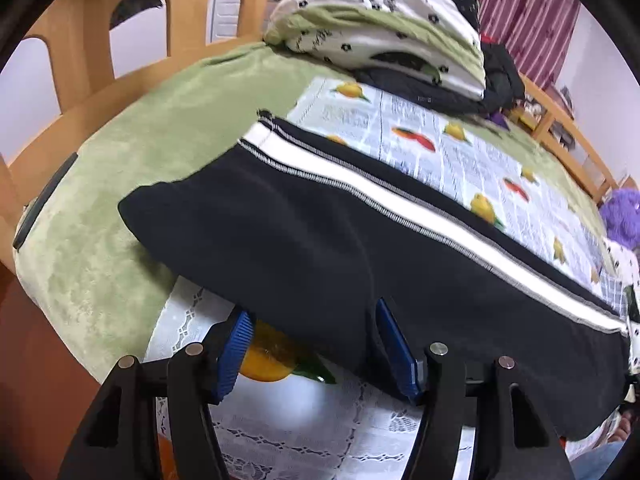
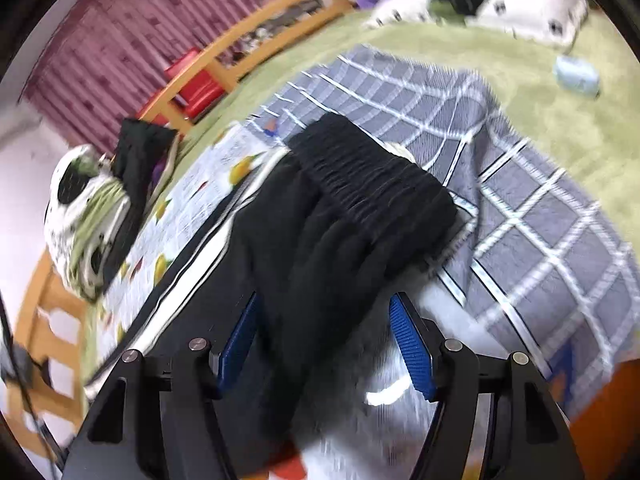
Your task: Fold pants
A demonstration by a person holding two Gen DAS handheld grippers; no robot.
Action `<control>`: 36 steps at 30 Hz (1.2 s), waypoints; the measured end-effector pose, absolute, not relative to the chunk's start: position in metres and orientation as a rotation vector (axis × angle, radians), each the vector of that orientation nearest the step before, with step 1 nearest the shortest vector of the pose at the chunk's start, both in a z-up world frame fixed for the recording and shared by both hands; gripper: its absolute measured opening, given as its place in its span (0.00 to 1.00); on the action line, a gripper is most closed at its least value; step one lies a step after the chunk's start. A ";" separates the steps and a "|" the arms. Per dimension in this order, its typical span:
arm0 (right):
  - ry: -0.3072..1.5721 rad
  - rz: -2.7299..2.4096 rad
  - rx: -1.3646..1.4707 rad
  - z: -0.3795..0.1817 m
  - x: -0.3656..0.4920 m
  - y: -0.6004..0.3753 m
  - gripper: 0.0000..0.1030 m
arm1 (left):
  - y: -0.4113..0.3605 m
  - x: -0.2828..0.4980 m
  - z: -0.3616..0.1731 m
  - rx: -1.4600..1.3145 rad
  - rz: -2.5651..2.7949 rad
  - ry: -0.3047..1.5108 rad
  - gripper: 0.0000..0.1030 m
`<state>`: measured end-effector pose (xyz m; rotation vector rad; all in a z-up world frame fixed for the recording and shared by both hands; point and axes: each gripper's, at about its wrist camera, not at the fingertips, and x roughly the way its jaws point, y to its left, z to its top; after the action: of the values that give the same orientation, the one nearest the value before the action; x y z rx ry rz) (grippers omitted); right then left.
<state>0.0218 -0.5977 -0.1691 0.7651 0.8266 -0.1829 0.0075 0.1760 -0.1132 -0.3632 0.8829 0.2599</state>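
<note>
Black pants with a white side stripe lie lengthwise across the bed, one leg on top of the other. In the left wrist view their near edge hangs between the blue pads of my left gripper, whose jaws stand apart and do not press the cloth. In the blurred right wrist view the gathered elastic waistband lies ahead of my right gripper. The black fabric runs back between its spread blue pads, which do not clamp it.
A fruit-print cloth and a grey checked cloth cover the green blanket. A folded white patterned quilt sits at the bed's head, with a wooden rail behind. There is a light-blue object and a purple plush toy.
</note>
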 end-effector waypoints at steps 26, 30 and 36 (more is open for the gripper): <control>0.822 -0.268 0.319 -0.065 0.066 -0.566 0.54 | 0.193 0.066 -0.076 -0.207 0.198 0.831 0.59; 0.875 -0.085 0.135 -0.065 0.133 -0.490 0.57 | 0.196 0.108 -0.084 -0.185 0.202 0.872 0.59; 0.966 0.153 -0.092 -0.099 0.198 -0.391 0.57 | 0.209 0.157 -0.105 -0.141 0.250 0.959 0.59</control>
<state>0.1984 -0.3912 -0.0989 -0.0925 0.9664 0.1533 0.1570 0.2094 -0.1049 -0.1411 0.9592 0.2496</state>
